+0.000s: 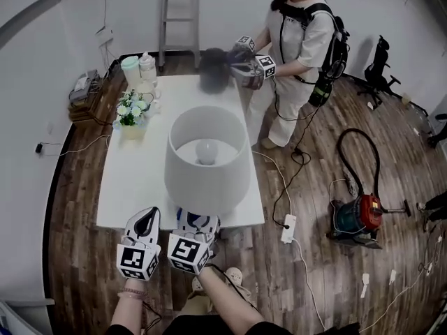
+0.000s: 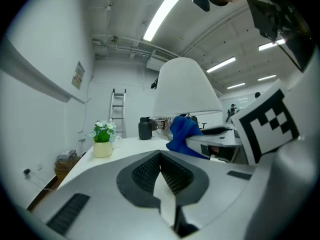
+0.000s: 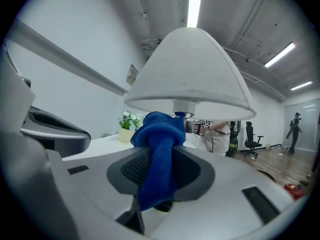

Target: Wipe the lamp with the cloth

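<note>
Gripping a bunched blue cloth [image 3: 159,144] between jaws closed tight on it, the right hand-held gripper [image 1: 198,222] sits at the near edge of the white surface [image 1: 126,187], just below the table lamp [image 1: 207,155]. The left hand-held gripper [image 2: 161,155] is just beside it, its jaws together with nothing in them.

The wipe has probably not begun, as the cloth looks close to the shade but apart from it. A wad of cloth stands out past the jaw tips, so that wad should meet the shade first and the hard jaws should stay clear. Light strokes around the outer wall seem wise, because a wide shade on a slim stem may rock or tip. The empty left hand-held gripper could steady the lamp low down.

The lamp stands near the middle of the surface, towards its near side. Its shade is plain matt white and flares downward. The top is open and shows a round bulb, and no dirt can be made out.
</note>
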The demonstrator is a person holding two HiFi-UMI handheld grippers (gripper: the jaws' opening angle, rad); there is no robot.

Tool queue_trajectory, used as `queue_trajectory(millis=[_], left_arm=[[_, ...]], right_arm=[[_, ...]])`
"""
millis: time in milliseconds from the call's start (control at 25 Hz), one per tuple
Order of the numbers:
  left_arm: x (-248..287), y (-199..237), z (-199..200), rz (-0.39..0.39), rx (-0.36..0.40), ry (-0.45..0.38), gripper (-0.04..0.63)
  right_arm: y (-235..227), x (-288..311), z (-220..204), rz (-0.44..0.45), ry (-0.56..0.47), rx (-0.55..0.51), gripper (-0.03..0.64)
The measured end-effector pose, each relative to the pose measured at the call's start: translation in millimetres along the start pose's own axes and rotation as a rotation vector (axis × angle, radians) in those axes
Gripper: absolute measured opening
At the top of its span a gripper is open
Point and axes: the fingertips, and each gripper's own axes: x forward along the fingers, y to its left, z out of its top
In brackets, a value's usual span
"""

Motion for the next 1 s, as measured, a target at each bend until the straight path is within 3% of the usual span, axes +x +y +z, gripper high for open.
queue_trajectory(millis=[120, 360, 640, 880, 1000], left_arm=[[17.1, 2.2, 6.5, -0.051, 0.045, -0.012, 0.008], [32.2, 0.2, 6.1, -0.086, 0.053, -0.024, 0.008], [45.8, -10.2, 22.8, -0.169, 0.116, -0.024, 0.008], [51.6, -22.3, 44.0, -0.215, 0.116, -0.056, 0.008], [52.3, -26.4, 54.3, -0.225, 0.097, -0.081, 0.008]], right_arm=[[-7.7, 8.0, 5.3, -0.048, -0.026, 0.01, 0.117], [-8.8, 24.2, 0.8, -0.085, -0.025, 0.021, 0.117], [4.0, 29.9, -21.0, -0.021, 0.075, 0.021, 0.117], [10.0, 33.2, -72.5, 0.043, 0.285, 0.082, 0.117], [12.3, 27.8, -79.8, 0.093, 0.305, 0.089, 0.117]])
